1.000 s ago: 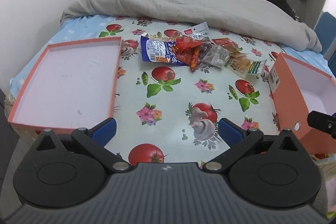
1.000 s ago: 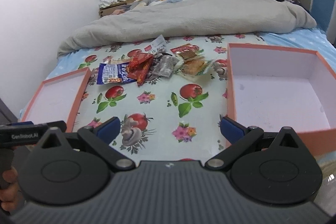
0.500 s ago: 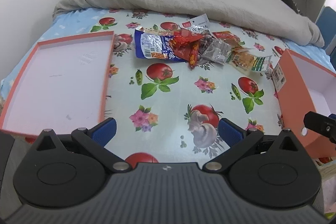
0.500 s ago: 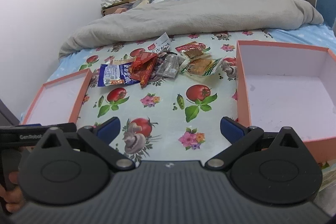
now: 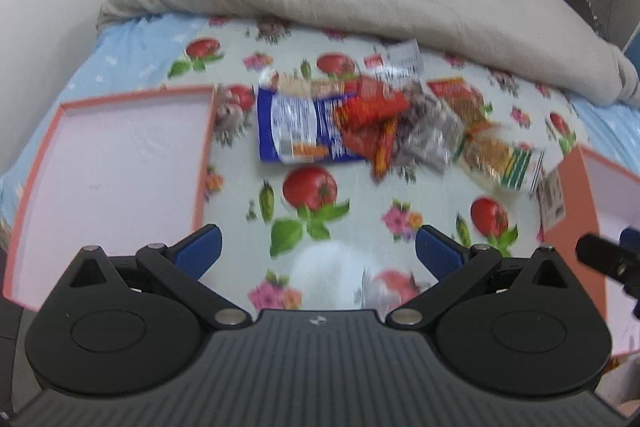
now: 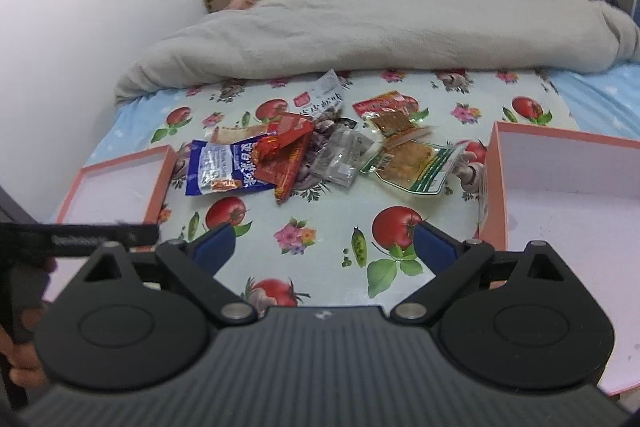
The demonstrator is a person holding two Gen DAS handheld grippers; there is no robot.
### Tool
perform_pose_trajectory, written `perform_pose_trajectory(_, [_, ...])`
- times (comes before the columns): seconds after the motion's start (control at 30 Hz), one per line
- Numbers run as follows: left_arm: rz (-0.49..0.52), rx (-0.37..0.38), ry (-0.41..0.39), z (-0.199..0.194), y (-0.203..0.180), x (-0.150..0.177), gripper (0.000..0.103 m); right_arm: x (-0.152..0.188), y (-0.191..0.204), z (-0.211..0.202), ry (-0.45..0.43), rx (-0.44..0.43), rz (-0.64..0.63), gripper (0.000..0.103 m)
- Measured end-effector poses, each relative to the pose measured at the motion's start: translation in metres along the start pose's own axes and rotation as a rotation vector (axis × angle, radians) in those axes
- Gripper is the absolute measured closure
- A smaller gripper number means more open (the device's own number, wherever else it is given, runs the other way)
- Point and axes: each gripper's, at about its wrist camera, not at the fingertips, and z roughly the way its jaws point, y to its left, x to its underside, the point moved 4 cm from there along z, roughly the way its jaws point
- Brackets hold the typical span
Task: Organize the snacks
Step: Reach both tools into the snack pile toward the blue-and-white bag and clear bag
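Ahead, blurred snack packets, probably touching, between two orange boxes.

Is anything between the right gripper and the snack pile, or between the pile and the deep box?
Nothing visible. The right gripper, open and empty, faces bare tablecloth up to the snack pile. The deep box stands open beside the pile's right end, its near wall the only thing to lift over.

white wall beside a bed with grey duvet.
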Motion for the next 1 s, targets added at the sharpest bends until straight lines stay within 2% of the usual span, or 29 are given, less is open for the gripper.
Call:
perform_pose_trajectory(0.1, [0.009,0.002,-0.036,-0.001,0.003,-0.016,0.0,-0.007,-0.002,0.007,-0.022,0.005,-0.028,0.006])
perform_pose_trajectory(0.2, [0.027,0.004,-0.047,0.015,0.003,-0.017,0.0,-0.006,-0.009,0.023,-0.033,0.009,-0.016,0.006])
perform_pose_trajectory(0.3, [0.035,0.0,-0.069,0.039,0.003,-0.006,0.0,0.006,-0.014,0.041,-0.057,0.007,-0.04,0.006])
perform_pose_trajectory(0.47, [0.004,0.046,-0.103,0.071,0.006,0.026,0.0,0.031,-0.018,0.057,-0.114,-0.008,-0.094,0.006])
perform_pose_trajectory(0.53, [-0.012,0.012,-0.071,0.081,0.009,0.038,0.0,0.039,-0.022,0.064,-0.1,0.006,-0.074,0.006])
perform_pose_trajectory(0.6, [-0.036,0.025,-0.053,0.082,0.014,0.047,0.0,0.045,-0.023,0.062,-0.099,0.006,-0.046,0.006])
perform_pose_trajectory(0.7, [0.001,0.007,-0.07,0.084,0.016,0.058,0.0,0.053,-0.024,0.062,-0.11,0.003,-0.046,0.006])
perform_pose_trajectory(0.77, [0.013,-0.019,-0.087,0.085,0.016,0.062,0.0,0.057,-0.026,0.064,-0.117,-0.002,-0.04,0.006])
perform_pose_trajectory(1.0, [-0.012,0.008,-0.093,0.096,0.023,0.051,0.0,0.056,-0.022,0.075,-0.129,-0.007,-0.062,0.006])
